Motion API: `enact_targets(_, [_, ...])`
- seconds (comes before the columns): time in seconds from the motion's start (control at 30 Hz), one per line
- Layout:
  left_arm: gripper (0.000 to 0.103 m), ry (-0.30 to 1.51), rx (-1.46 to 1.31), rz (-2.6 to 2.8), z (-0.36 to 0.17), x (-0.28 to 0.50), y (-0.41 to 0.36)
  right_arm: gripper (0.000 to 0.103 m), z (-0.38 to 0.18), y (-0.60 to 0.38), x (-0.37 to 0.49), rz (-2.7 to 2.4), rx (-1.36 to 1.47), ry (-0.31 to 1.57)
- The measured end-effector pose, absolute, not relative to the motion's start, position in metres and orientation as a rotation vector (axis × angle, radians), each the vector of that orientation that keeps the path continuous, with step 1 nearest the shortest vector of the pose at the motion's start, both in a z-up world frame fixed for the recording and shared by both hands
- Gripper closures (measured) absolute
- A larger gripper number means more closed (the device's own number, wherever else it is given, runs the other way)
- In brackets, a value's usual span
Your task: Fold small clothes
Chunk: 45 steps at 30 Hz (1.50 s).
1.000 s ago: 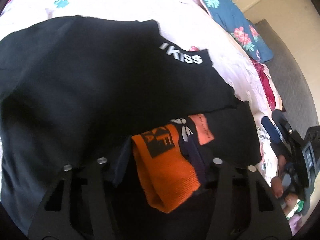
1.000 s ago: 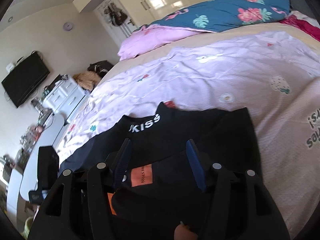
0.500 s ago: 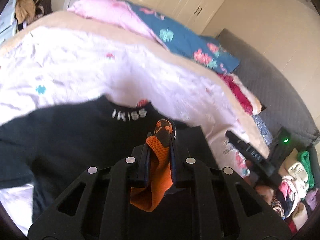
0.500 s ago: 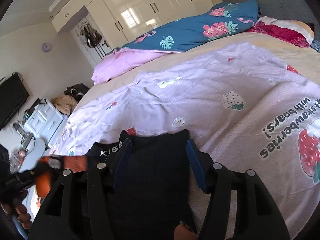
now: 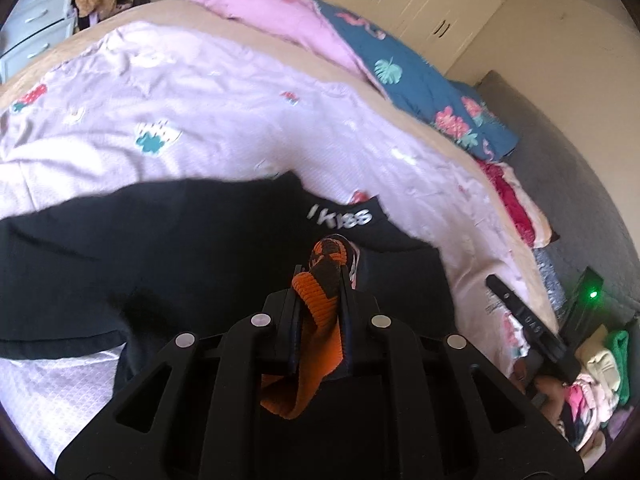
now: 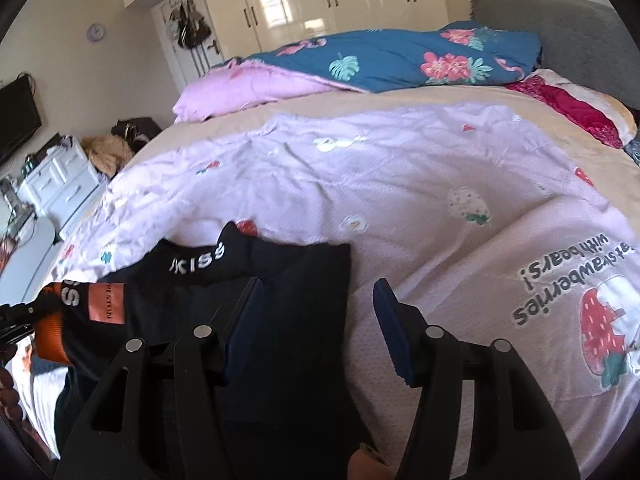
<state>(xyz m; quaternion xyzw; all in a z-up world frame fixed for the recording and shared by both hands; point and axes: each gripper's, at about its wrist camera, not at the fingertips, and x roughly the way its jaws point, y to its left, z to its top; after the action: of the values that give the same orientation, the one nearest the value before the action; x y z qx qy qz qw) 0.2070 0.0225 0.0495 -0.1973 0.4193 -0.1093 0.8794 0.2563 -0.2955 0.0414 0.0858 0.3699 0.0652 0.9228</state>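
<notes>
An orange and black sock (image 5: 316, 344) hangs pinched between the pads of my left gripper (image 5: 322, 280), which is shut on it and holds it up over a black garment (image 5: 180, 248) lettered "KISS" that lies spread on the bed. In the right wrist view the same sock (image 6: 52, 340) shows at the far left, above the black garment (image 6: 304, 280). My right gripper (image 6: 316, 320) stands open with nothing between its blue pads (image 6: 244, 320). It hovers over the garment's right edge and the lilac strawberry sheet (image 6: 440, 168).
A pink pillow (image 5: 280, 20) and a blue floral quilt (image 6: 400, 60) lie at the head of the bed. A heap of clothes (image 5: 600, 372) sits off the bed's right side. White drawers (image 6: 60, 184) stand to the left, wardrobes behind.
My left gripper closed on the orange sock and lifted it off the black garment. The right gripper drifted from over the garment to its right edge and stayed open.
</notes>
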Motion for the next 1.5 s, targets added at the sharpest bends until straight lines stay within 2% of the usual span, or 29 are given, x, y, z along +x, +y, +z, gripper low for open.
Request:
enact_targets(0.3, [0.089, 0.924, -0.396, -0.156, 0.018, 0.209, 0.037, 0.047, 0.033, -0.265, 0.257, 0.250, 0.156, 0.814])
enact_targets(0.6, [0.088, 0.806, -0.316, -0.065, 0.033, 0.189, 0.035, 0.047, 0.018, -0.232, 0.257, 0.298, 0.064, 0.871])
enact_targets(0.77, [0.088, 0.894, -0.312, -0.109, 0.010, 0.197, 0.026, 0.044, 0.007, -0.222, 0.258, 0.303, 0.021, 0.913])
enact_targets(0.97, [0.071, 1.018, -0.277, -0.074, -0.026, 0.205, 0.023, 0.042, -0.002, -0.222, 0.258, 0.263, -0.020, 0.935])
enact_targets(1.13, [0.069, 1.018, -0.250, -0.079, -0.032, 0.202, 0.023, 0.039, -0.027, -0.228, 0.262, 0.197, -0.044, 1.026])
enact_targets(1.17, [0.067, 1.019, -0.253, -0.087, -0.031, 0.201, 0.024, 0.039, -0.030, -0.228, 0.261, 0.198, -0.047, 1.024])
enact_targets(1.2, [0.060, 1.017, -0.259, -0.094, -0.028, 0.199, 0.025, 0.039, -0.029, -0.227, 0.259, 0.198, -0.050, 1.014])
enact_targets(1.23, [0.050, 1.015, -0.261, -0.098, -0.025, 0.197, 0.025, 0.035, -0.027, -0.226, 0.257, 0.205, -0.052, 1.002])
enact_targets(1.27, [0.046, 1.010, -0.248, -0.089, -0.022, 0.195, 0.026, 0.032, -0.025, -0.226, 0.255, 0.216, -0.043, 0.990])
enact_targets(1.33, [0.045, 1.001, -0.238, -0.068, -0.019, 0.192, 0.028, 0.030, -0.021, -0.226, 0.250, 0.227, -0.024, 0.964])
enact_targets(1.4, [0.044, 0.997, -0.263, -0.064, -0.016, 0.189, 0.034, 0.022, -0.016, -0.226, 0.247, 0.226, -0.018, 0.941])
enact_targets(1.47, [0.036, 0.984, -0.272, -0.060, -0.012, 0.184, 0.039, 0.007, -0.009, -0.227, 0.241, 0.227, 0.000, 0.909])
enact_targets(1.5, [0.032, 0.978, -0.271, -0.057, -0.011, 0.182, 0.039, 0.006, -0.006, -0.227, 0.238, 0.229, 0.009, 0.898])
